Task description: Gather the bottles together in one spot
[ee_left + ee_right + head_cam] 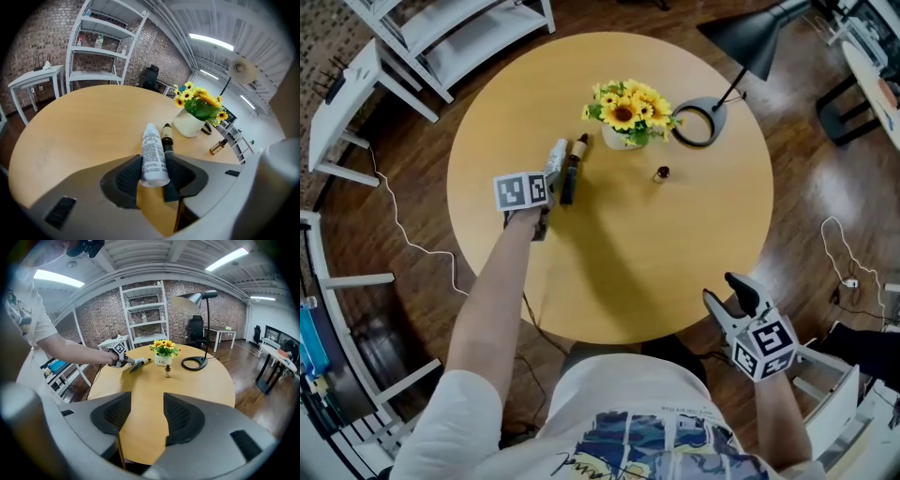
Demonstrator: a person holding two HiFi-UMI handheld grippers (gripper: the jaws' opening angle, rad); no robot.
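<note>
Bottles are found in two places on the counter (628, 272). The white bottle (153, 154) is clenched lengthwise between the pads of the left tongs (154, 158), base toward the hand and cap pointed away and down; whether the cap touches the counter cannot be told. It is judged to be held this way so that it can be laid next to the brown bottle (167, 133), which lies just beyond the tip of one jaw, close beside it. The small bottle (218, 147) is left standing upright past the vase (188, 124), apart from the other two, so the gathering is judged unfinished.

The right tongs (146, 398) are held released and empty at the near edge of the counter, well apart from every bottle, probably kept out of the way until needed.

The counter is round, of pale smooth wood, and little else is carried on it: the vase of yellow flowers and the ring base of a black lamp (698, 122). A dark plank floor (825, 187) is seen around it, with white shelves (101, 47) set against a brick wall (28, 37).
</note>
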